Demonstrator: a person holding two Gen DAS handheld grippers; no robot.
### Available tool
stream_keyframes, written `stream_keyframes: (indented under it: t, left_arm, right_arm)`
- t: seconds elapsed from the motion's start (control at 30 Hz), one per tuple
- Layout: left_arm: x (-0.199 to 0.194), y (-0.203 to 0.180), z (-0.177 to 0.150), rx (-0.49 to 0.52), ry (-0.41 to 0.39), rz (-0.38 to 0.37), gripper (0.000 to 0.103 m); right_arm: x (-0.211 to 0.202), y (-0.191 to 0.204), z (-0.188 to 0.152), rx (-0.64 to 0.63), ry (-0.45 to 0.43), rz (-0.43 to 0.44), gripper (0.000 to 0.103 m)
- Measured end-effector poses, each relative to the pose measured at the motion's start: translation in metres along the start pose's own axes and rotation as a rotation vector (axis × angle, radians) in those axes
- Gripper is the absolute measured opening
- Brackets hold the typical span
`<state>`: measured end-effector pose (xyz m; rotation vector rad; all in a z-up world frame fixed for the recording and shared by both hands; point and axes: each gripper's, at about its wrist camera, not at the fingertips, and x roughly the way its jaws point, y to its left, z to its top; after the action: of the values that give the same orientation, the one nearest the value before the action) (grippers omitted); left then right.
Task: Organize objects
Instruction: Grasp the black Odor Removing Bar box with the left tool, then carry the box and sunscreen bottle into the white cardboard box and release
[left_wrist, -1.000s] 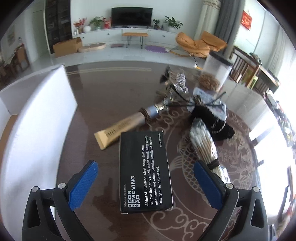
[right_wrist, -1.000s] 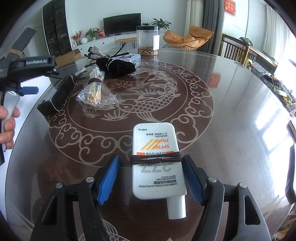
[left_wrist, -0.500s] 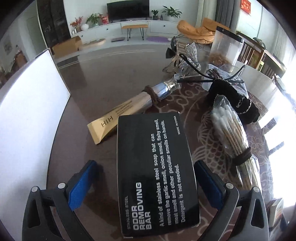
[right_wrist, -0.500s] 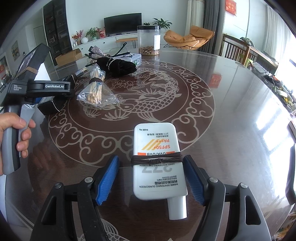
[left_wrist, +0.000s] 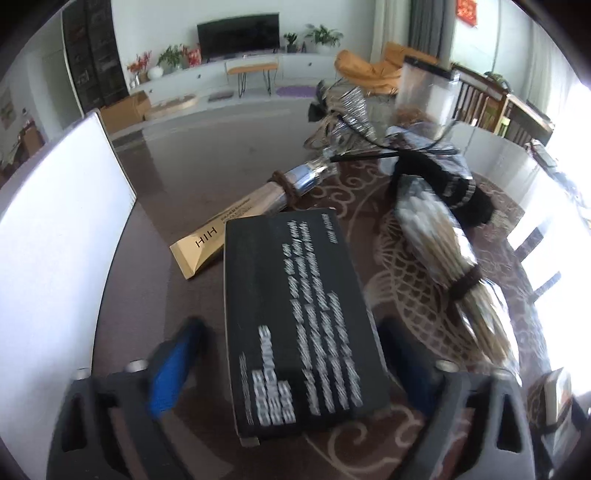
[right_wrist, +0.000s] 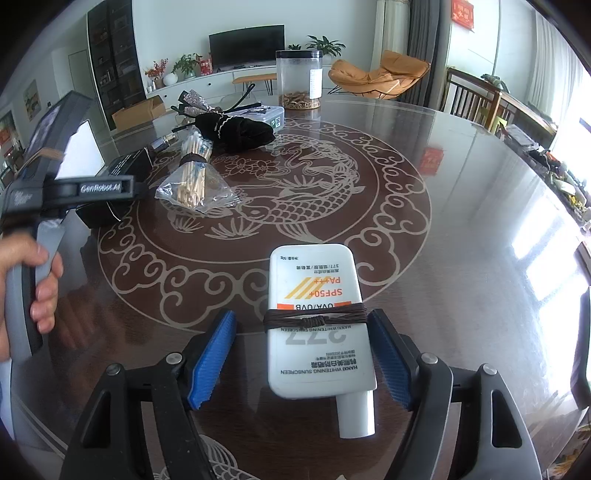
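Left gripper (left_wrist: 291, 373): straddles the black box (left_wrist: 295, 317); jaws have just been closing in on it, box between them. Gap shows beside the left blue pad; frame is blurred, right pad contact unclear. Reads as unclamped, not yet gripping.
Black box: lies flat on the glass table (left_wrist: 207, 173), near its left edge, close beside the white board (left_wrist: 59, 221).
Box axis: long side runs straight away from the left gripper, along the fingers' line. Pads face its two long sides, so the close is across the narrow width. Good alignment.
Neighbours: gold tube (left_wrist: 236, 221) touches the box's far-left corner and runs off diagonally; cotton swab bundle (left_wrist: 443, 254) lies just right of it, roughly parallel.
Right gripper (right_wrist: 301, 354): jaws have just been opening slightly, apart around the sunscreen bottle (right_wrist: 317, 317), clear gap on the left side, right pad near the cord wrap. Not holding.
Sunscreen: flat on the table, cap pointing back at the right gripper, long axis along the fingers.
Nearer hand: left for box, right for sunscreen; the two well apart.
Risk: my guess, lifting the box could drag the tube.
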<state>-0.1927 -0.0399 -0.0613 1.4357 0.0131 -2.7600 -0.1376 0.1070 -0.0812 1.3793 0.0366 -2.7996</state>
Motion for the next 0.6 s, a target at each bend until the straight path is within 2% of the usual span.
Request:
stream_keyframes:
  t: [0.03,0.1,0.37,0.43,0.5,0.6]
  left_arm:
    - [-0.007,-0.003,-0.005,0.007,-0.018,-0.005,0.068]
    - [-0.016,-0.006,-0.016,0.014,-0.040,-0.007,0.060]
    - [-0.047,-0.015,-0.058,0.051,-0.044,-0.046,0.058]
    - [-0.056,-0.016,-0.070,0.061,-0.043,-0.056,0.058]
    - [-0.060,-0.018,-0.082,0.062,-0.043,-0.060,0.058]
    - [-0.068,-0.013,-0.094,0.067,-0.046,-0.074,0.058]
  right_arm:
    - [0.000,0.000,0.000,0.000,0.000,0.000,0.074]
    - [0.000,0.000,0.000,0.000,0.000,0.000,0.074]
    - [-0.001,-0.002,0.000,0.006,-0.004,0.021,0.074]
    - [-0.005,-0.014,0.001,0.079,-0.012,0.126,0.074]
    - [-0.015,-0.042,-0.001,0.243,-0.061,0.277,0.074]
    - [-0.025,-0.070,-0.004,0.361,-0.088,0.268,0.074]
